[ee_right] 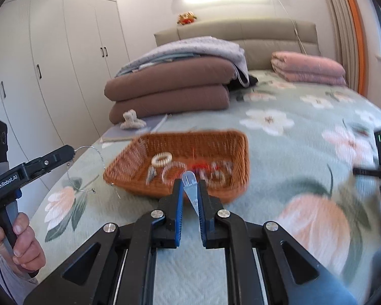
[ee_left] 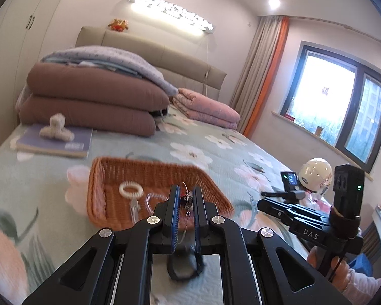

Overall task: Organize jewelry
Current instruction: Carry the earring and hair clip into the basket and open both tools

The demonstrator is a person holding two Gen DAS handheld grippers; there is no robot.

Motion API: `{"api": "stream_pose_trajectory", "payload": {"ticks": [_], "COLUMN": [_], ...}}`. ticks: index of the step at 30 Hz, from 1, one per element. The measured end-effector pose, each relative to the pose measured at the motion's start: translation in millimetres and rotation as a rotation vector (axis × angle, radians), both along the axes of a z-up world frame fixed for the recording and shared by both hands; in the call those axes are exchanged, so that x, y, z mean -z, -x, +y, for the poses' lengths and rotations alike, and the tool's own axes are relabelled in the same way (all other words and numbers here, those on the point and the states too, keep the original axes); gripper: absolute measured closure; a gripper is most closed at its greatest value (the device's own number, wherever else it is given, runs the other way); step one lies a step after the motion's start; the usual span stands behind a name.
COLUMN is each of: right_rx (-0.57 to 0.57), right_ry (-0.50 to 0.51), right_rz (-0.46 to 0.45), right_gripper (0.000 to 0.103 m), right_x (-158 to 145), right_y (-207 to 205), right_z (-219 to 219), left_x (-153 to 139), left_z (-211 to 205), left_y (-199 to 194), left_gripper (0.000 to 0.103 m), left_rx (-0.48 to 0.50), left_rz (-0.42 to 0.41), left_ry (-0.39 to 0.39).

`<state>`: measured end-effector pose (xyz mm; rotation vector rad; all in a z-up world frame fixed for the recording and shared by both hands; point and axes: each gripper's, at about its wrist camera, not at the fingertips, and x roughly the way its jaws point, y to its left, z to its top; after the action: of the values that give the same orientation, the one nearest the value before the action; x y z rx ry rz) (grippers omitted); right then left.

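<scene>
With a white ring (ee_left: 131,190) and other pieces already in the basket (ee_left: 106,167) mid-bed, the left gripper (ee_left: 186,198) clamps a wire necklace (ee_right: 87,170) and the right gripper (ee_right: 190,190) clamps a clear clip (ee_right: 190,181), both held short of the basket's near edge.

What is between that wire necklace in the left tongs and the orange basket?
Nothing visible. The left tongs hold the wire necklace in the air beside the basket, with only bare floral bedspread between them. The basket's top is open.
</scene>
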<state>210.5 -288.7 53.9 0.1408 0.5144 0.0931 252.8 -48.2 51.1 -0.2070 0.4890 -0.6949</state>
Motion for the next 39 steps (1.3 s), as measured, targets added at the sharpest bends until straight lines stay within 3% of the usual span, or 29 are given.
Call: {"api": "stream_pose_trajectory", "payload": {"ticks": [7,16,20,28,30,31,32,33,34,35,38,39], "right_rx": [-0.035,-0.06,-0.04,-0.004,0.002,0.004,0.005,0.004,0.003,0.003,-0.001,0.0], "right_ry": [0.016,-0.004,0.0,-0.038,-0.062,-0.065,-0.066,-0.068,-0.068,-0.064,-0.06,-0.059], "right_rz": [-0.042,0.058,0.089,0.142,0.148,0.144,0.139,0.132,0.126,0.121,0.102,0.092], "right_gripper": [0.09,0.09,0.09,0.089,0.085,0.084,0.082,0.078,0.077,0.077,0.075,0.07], "right_x": [-12.7,28.6,46.9,72.6,73.3,72.3,70.6,68.4,66.2,63.8,53.6,49.3], "right_y": [-66.2,-142.4,-154.1,-161.9,-160.4,-158.7,-156.4,-152.0,-149.1,-145.5,-129.6,-123.7], "right_z": [13.3,23.1,24.0,11.4,5.7,4.2,3.6,1.9,1.4,1.4,0.2,1.1], "left_x": [-3.6,30.8,56.4,81.8,82.2,81.2,79.8,78.1,75.5,72.9,62.4,58.3], "left_z": [-13.7,-41.7,-55.8,-55.7,-56.2,-55.9,-55.7,-54.8,-53.2,-51.2,-38.7,-34.1], "left_y": [-60.6,-100.4,-107.2,-115.8,-115.7,-113.7,-112.7,-111.0,-108.1,-105.1,-95.3,-91.1], "left_gripper": [0.093,0.093,0.093,0.093,0.093,0.091,0.075,0.047,0.036,0.031,0.031,0.031], "left_rx": [-0.025,-0.057,-0.078,-0.077,-0.062,-0.054,-0.053,-0.058,-0.076,-0.091,-0.086,-0.09], "left_rz": [-0.011,-0.016,-0.014,0.033,0.043,0.043,0.046,0.044,0.032,0.021,0.032,0.031], "left_ry": [-0.028,-0.123,-0.201,-0.215,-0.207,-0.194,-0.19,-0.19,-0.192,-0.192,-0.16,-0.152]}}
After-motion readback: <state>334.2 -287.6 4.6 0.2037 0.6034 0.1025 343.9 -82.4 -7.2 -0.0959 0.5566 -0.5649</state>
